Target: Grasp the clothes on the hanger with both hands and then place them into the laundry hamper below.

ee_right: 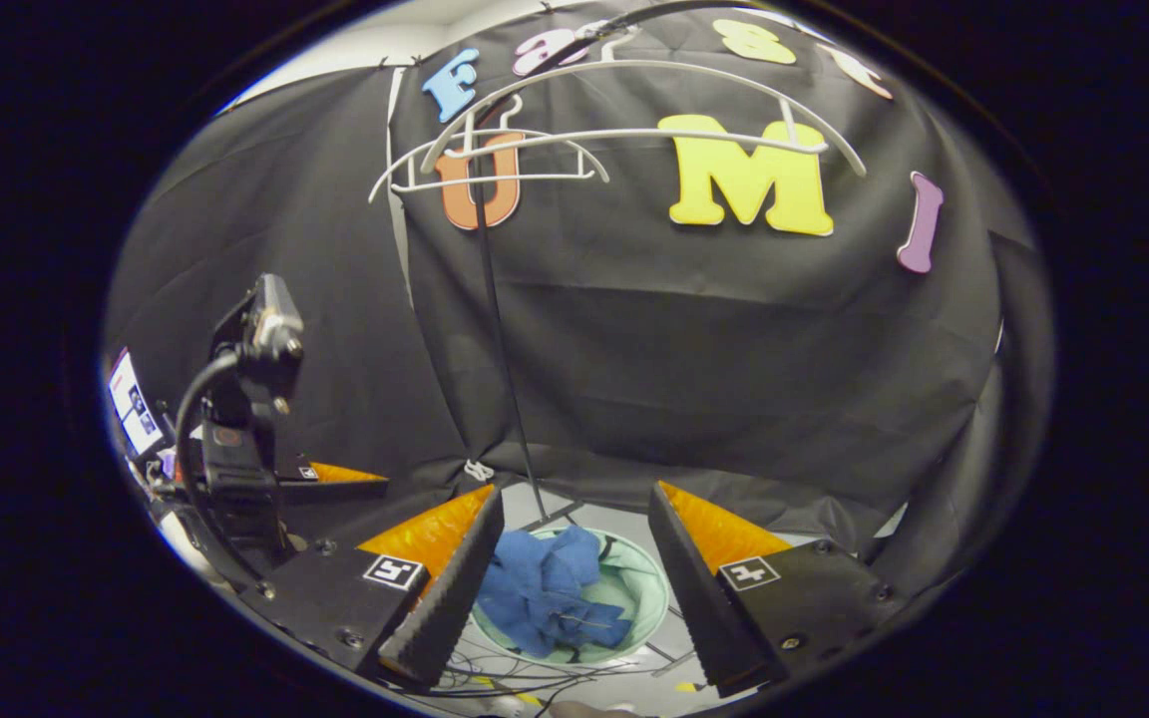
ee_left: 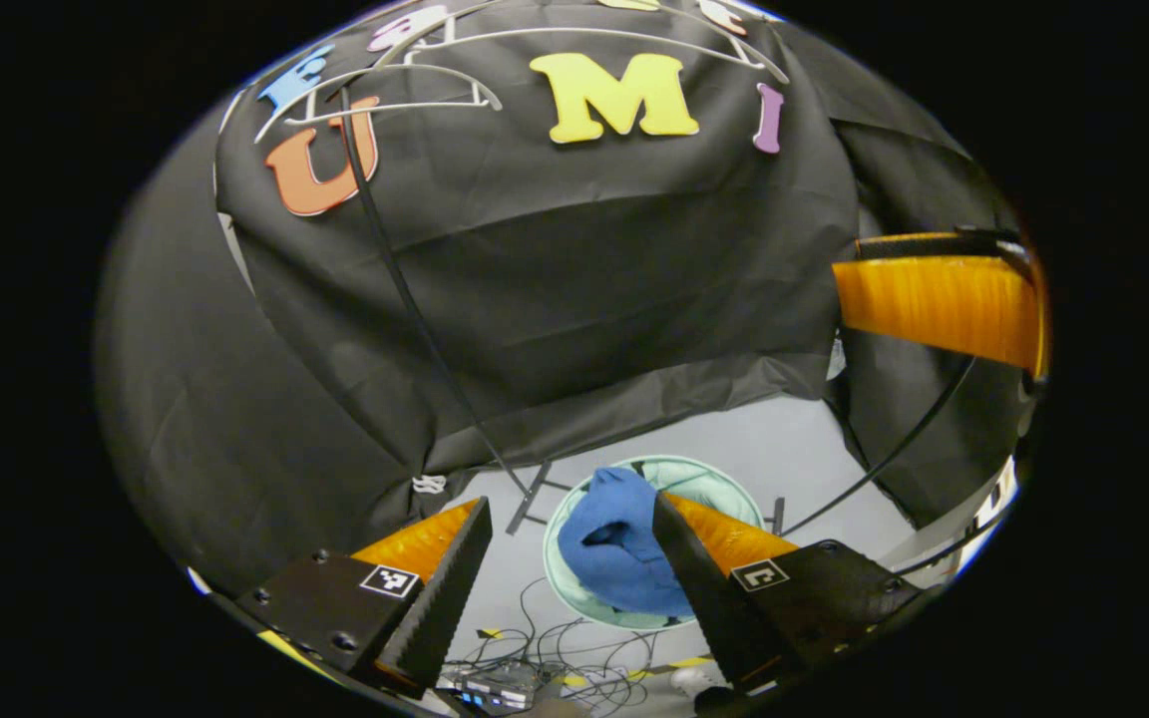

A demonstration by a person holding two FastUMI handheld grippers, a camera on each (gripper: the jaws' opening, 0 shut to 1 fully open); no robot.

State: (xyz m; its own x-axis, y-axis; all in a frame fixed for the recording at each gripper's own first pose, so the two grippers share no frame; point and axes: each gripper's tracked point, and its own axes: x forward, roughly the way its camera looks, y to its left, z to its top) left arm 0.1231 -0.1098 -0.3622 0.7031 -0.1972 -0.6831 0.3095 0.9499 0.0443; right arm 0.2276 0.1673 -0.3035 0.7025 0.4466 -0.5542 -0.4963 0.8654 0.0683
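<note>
The white hangers at twelve o'clock on the rack hang bare. The laundry hamper at six o'clock below holds the blue clothes, heaped inside and lapping its rim. The left gripper and right gripper are both released, jaws spread and empty, above the hamper. The placing appears complete; nothing evidently remains.

Left hand-held gripper and right hand-held gripper both point downward, fingers spread wide, holding nothing.
</note>
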